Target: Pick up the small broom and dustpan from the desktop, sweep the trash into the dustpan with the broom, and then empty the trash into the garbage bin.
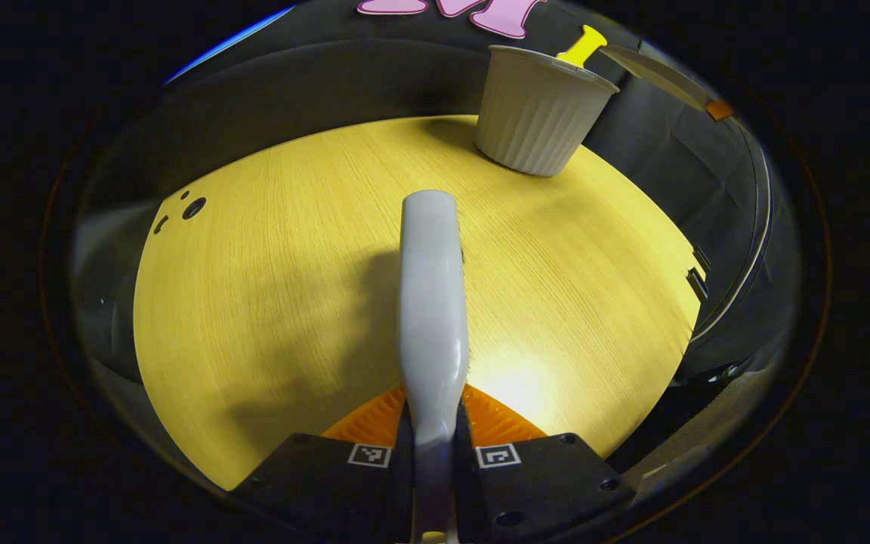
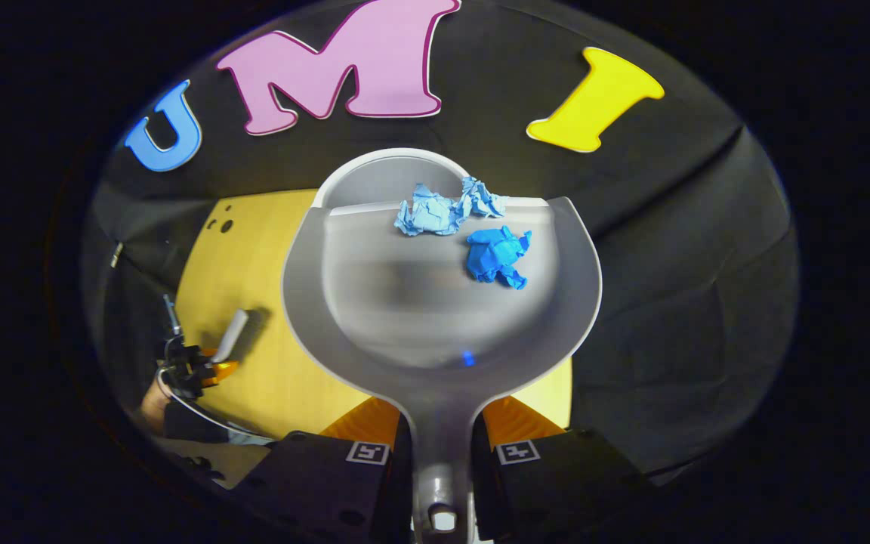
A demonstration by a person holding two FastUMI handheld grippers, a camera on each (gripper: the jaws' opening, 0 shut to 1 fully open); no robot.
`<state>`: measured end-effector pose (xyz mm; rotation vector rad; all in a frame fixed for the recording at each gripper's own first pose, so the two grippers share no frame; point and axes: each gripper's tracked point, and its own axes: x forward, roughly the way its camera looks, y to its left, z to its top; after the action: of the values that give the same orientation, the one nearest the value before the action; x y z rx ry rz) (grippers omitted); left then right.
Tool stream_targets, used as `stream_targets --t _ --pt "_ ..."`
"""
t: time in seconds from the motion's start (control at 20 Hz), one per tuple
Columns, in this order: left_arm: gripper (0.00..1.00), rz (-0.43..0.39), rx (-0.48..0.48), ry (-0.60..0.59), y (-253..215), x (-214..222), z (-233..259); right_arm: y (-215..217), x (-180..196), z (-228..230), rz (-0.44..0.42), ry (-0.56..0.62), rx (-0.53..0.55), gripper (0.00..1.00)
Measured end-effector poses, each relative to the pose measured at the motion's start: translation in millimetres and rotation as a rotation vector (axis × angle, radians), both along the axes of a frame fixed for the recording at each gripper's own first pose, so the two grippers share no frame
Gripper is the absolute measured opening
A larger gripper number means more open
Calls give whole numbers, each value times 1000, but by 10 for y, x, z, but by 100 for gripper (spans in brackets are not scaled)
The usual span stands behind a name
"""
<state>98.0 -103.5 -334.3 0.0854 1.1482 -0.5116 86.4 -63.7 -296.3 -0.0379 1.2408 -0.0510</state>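
My left gripper (image 1: 433,423) is shut on the grey small broom (image 1: 431,302), which points forward low over the wooden desktop (image 1: 269,287). The white ribbed garbage bin (image 1: 537,113) stands at the desk's far right. My right gripper (image 2: 441,427) is shut on the handle of the grey dustpan (image 2: 405,302), held up in the air. Crumpled blue paper trash (image 2: 497,257) lies in the pan, with a paler wad (image 2: 435,211) at its front lip. The bin's rim (image 2: 390,160) shows just beyond that lip. Farther off at the left, the left gripper (image 2: 193,363) holds the broom (image 2: 235,332).
The desktop (image 2: 254,257) has small round holes (image 1: 193,208) near its far left corner. Black cloth walls close in behind and to the right of the desk. A hand (image 2: 152,400) shows behind the left gripper at the desk's near edge.
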Motion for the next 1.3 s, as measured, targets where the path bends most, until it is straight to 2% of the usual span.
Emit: stream_targets --t 0.2,0.5,0.7,1.0,1.15,1.3 --pt "28 15 -4 2 -4 17 27 -63 375 -207 45 65 -100 36" --pt "28 32 -1 7 21 32 20 -207 818 -412 197 115 -309 36" --pt "26 42 -6 16 23 40 -1 -264 990 -393 291 143 -411 35" --pt "26 48 -11 29 33 53 -1 -229 1091 -409 355 161 -443 35" --pt "28 49 -9 28 11 97 64 -226 1111 -401 353 146 -433 35" --pt "27 52 -3 27 7 88 60 -228 1165 -332 320 77 -396 36"
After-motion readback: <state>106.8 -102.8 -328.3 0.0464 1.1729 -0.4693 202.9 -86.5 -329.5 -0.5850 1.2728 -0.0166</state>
